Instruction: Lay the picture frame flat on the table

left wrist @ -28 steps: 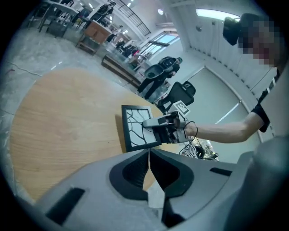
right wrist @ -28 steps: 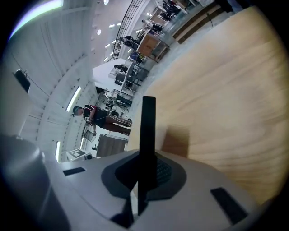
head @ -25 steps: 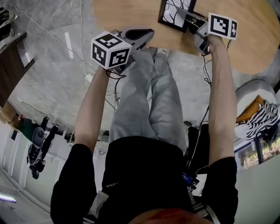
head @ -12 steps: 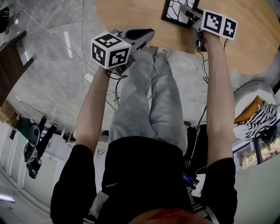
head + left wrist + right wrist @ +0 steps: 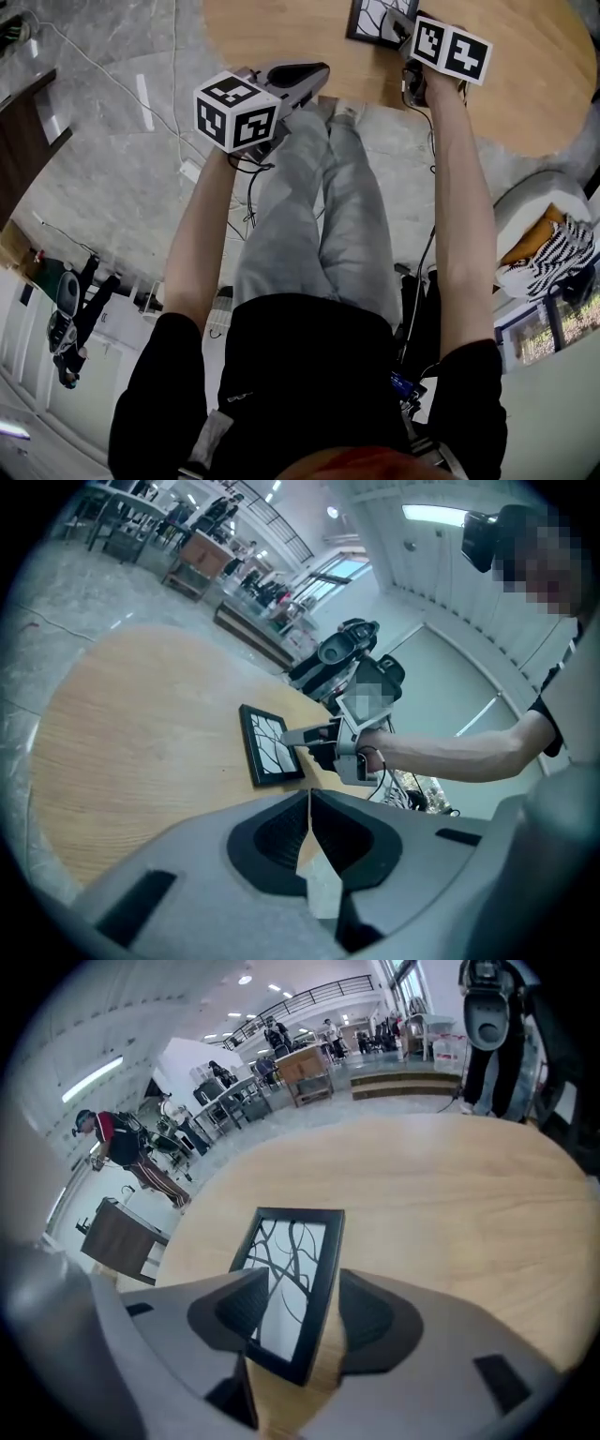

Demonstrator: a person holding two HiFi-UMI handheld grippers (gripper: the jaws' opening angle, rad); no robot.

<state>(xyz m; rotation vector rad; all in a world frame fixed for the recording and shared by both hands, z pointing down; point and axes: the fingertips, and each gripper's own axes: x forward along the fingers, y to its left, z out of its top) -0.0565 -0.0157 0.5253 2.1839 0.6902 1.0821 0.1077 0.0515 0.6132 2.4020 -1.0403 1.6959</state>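
Note:
The black picture frame (image 5: pixel 373 19) holds a white print of dark branches and lies flat on the round wooden table (image 5: pixel 525 75). It also shows in the left gripper view (image 5: pixel 270 746) and the right gripper view (image 5: pixel 292 1279). My right gripper (image 5: pixel 399 24) points steeply down at the frame's near end. Its jaws have just been opening and stand wide. The frame's right rail lies between them (image 5: pixel 305 1299), and neither pad presses on it. My left gripper (image 5: pixel 319 69) is shut and empty at the table's near edge, apart from the frame (image 5: pixel 309 803).
Bare wood (image 5: pixel 450 1194) surrounds the frame. Cables (image 5: pixel 248 197) run over the marble floor under the person's legs. A striped cushion (image 5: pixel 548 248) lies on a seat at the right. A camera on a stand (image 5: pixel 349 651) rises behind the table's far side.
The right gripper has shifted left and tipped steeply down over the frame, and its jaws have spread apart, letting go of the frame. The left gripper has stayed put.

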